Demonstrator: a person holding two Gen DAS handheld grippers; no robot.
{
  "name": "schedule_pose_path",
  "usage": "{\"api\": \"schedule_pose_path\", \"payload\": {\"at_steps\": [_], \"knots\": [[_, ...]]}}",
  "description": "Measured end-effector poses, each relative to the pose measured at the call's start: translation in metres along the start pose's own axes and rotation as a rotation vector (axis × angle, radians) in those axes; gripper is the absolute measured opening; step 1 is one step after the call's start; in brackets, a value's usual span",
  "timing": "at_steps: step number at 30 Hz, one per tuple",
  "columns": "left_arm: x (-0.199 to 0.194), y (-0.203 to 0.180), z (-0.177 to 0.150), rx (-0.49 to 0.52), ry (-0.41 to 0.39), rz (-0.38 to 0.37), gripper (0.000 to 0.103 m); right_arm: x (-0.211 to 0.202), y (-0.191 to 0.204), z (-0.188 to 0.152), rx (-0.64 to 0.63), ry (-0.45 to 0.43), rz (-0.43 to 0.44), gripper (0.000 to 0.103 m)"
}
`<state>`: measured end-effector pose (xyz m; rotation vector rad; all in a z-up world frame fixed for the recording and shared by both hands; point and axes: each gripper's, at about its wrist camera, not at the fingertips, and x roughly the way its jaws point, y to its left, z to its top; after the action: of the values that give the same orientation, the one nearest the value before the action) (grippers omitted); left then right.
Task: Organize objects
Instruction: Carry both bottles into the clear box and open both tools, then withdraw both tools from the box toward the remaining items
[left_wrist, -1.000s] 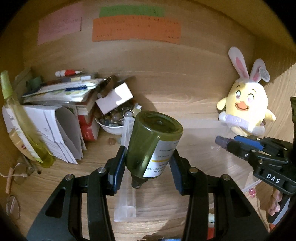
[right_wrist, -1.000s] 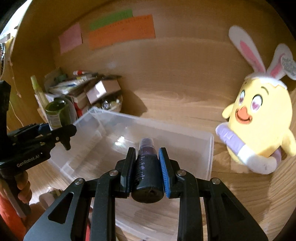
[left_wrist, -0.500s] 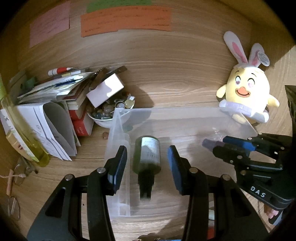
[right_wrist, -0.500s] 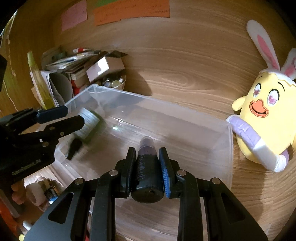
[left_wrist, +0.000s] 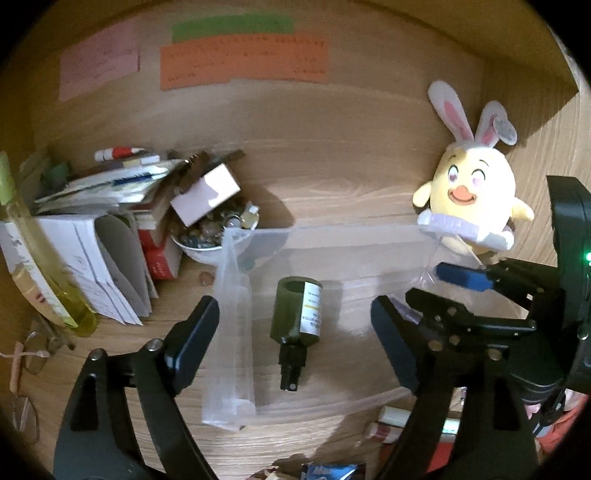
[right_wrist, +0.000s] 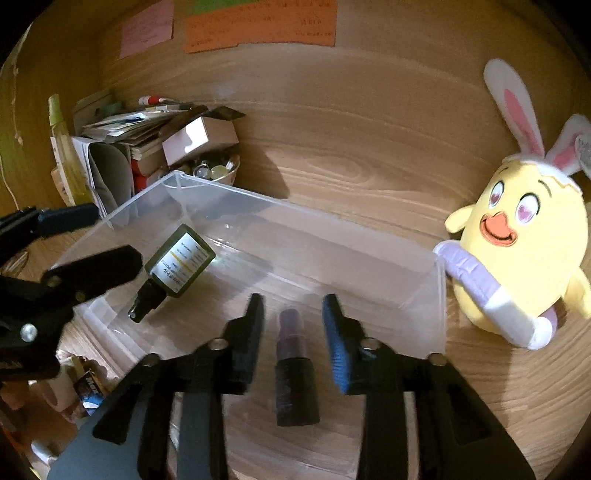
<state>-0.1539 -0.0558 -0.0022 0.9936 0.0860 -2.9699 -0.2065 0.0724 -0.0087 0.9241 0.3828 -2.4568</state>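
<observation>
A dark green spray bottle (left_wrist: 295, 314) (right_wrist: 181, 262) with a white label lies on its side in the clear plastic bin (left_wrist: 332, 232) (right_wrist: 303, 210). Above it my left gripper (left_wrist: 293, 308) (right_wrist: 110, 236) is opening, its jaws wide apart and clear of the bottle. My right gripper (right_wrist: 293, 301) (left_wrist: 439, 288) hangs over the bin's near right part. Its jaws are opening too. A dark purple spray bottle (right_wrist: 295, 369) is between them, blurred, and the pads stand off its sides.
A yellow chick plush with rabbit ears (left_wrist: 472, 192) (right_wrist: 517, 240) leans at the bin's right end. Left of the bin are a stack of books and papers (left_wrist: 110, 206), a bowl of small items (left_wrist: 210, 240) and a tall yellow-green bottle (left_wrist: 44, 266). Tubes (left_wrist: 399, 417) lie by the near edge.
The left gripper let go of the green bottle, which dropped into the bin, and its jaws spread wide. The right gripper's jaws came off the purple bottle over the bin.
</observation>
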Motion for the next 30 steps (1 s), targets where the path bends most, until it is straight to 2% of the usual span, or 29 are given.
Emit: {"api": "schedule_pose_path", "payload": {"at_steps": [3, 4, 5, 16, 21, 25, 28, 30], "knots": [[-0.007, 0.004, 0.002, -0.017, -0.003, 0.000, 0.095, -0.009, 0.000, 0.001, 0.002, -0.030, -0.032, 0.071], [-0.010, 0.004, 0.003, -0.015, -0.006, 0.006, 0.095, -0.012, 0.000, 0.002, 0.005, -0.043, -0.041, 0.078], [-0.014, 0.004, 0.003, -0.011, -0.009, 0.013, 0.096, -0.016, -0.001, 0.003, 0.007, -0.058, -0.052, 0.081], [-0.042, 0.008, -0.001, -0.020, -0.025, 0.044, 0.100, -0.037, -0.006, 0.003, 0.033, -0.049, -0.014, 0.086], [-0.052, 0.007, -0.006, -0.029, -0.025, 0.025, 0.100, -0.059, -0.009, -0.005, 0.035, -0.071, -0.018, 0.089], [-0.059, 0.003, -0.011, -0.022, -0.033, 0.023, 0.100, -0.079, -0.012, -0.014, 0.039, -0.106, -0.031, 0.101], [-0.063, 0.000, -0.017, -0.008, -0.032, 0.022, 0.100, -0.092, -0.016, -0.023, 0.055, -0.124, -0.034, 0.103], [-0.065, -0.001, -0.021, -0.006, -0.029, 0.022, 0.100, -0.094, -0.019, -0.032, 0.074, -0.104, -0.023, 0.103]]}}
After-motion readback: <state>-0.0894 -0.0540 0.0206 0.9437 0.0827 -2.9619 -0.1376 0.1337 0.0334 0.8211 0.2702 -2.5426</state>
